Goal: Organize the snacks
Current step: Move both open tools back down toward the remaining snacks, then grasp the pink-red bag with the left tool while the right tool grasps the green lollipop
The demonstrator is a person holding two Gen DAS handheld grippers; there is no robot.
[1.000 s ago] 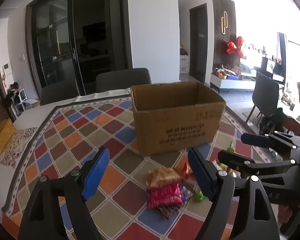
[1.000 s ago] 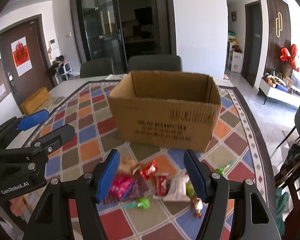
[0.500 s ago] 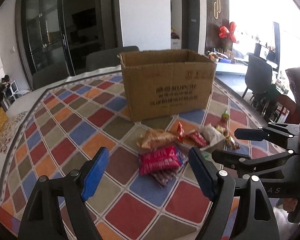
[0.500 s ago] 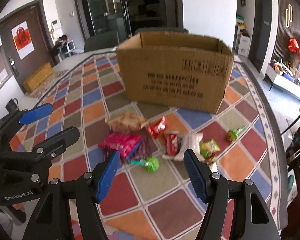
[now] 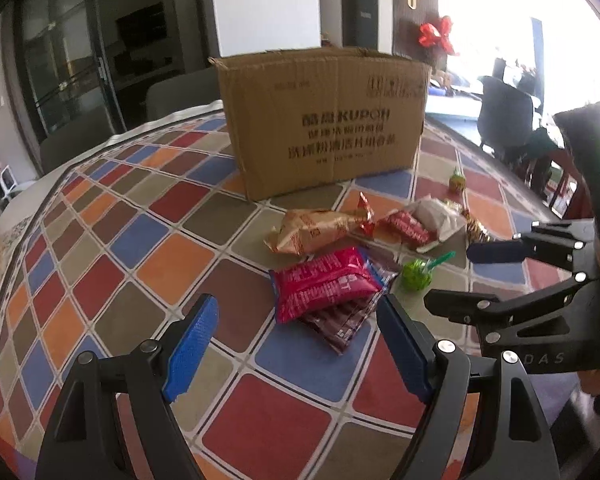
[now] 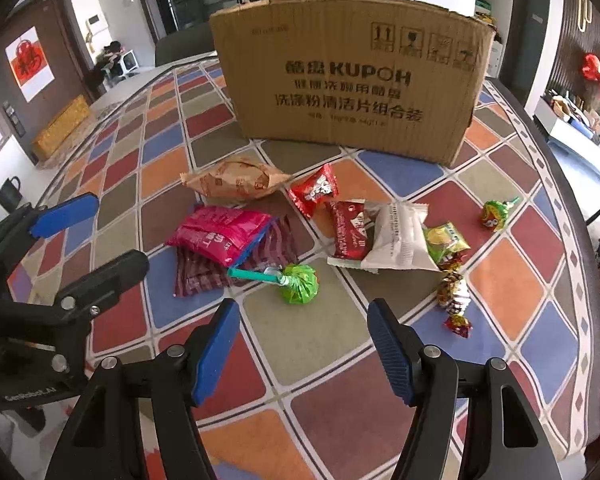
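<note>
Several snacks lie on the chequered tablecloth in front of an open cardboard box (image 5: 324,120) (image 6: 348,80). A pink packet (image 5: 324,284) (image 6: 220,234) lies on a dark striped packet (image 6: 276,248). A tan packet (image 5: 312,232) (image 6: 236,180), red packets (image 6: 314,192), a white packet (image 6: 398,236) and a green lollipop (image 5: 418,274) (image 6: 298,282) lie beside them. My left gripper (image 5: 296,344) is open just short of the pink packet. My right gripper (image 6: 304,340) is open just short of the green lollipop. Both are empty.
Small wrapped sweets (image 6: 454,296) and a second lollipop (image 6: 494,212) lie to the right. The table edge (image 6: 580,240) curves on the right. Chairs (image 5: 176,92) stand behind the table. A yellow box (image 6: 62,128) and a dark cup (image 6: 10,192) are far left.
Both grippers have dropped lower and moved forward toward the snack pile, which looks larger and nearer. The box top has gone out of sight. Both grippers stayed open.
</note>
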